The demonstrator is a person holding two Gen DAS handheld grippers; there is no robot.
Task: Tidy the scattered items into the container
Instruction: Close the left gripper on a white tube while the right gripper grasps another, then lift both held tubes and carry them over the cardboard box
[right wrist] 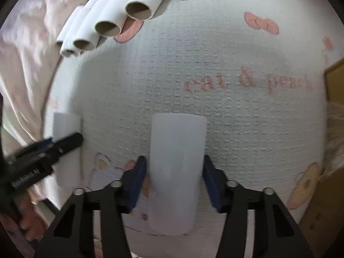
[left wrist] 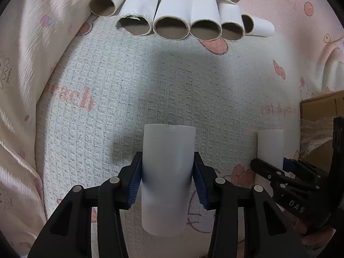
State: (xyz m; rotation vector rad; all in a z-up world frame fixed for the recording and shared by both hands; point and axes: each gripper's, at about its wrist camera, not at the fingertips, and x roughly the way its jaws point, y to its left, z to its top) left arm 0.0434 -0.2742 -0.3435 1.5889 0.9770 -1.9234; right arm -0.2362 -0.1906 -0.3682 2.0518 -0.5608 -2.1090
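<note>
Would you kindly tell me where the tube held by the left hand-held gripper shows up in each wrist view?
Left wrist view: the left-held tube stands bottom centre, clamped by the left hand-held gripper.
Right wrist view: the same tube sits at the left edge, behind that gripper's black tip.
Shared landmark: the pile of tubes along the top of both pictures.

Cardboard tubes [left wrist: 172, 15] on printed blanket [left wrist: 193, 81]

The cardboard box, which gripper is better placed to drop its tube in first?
Right, probably. The right gripper holds a tube and the cardboard box lies on its side; the left gripper is farther.
</note>
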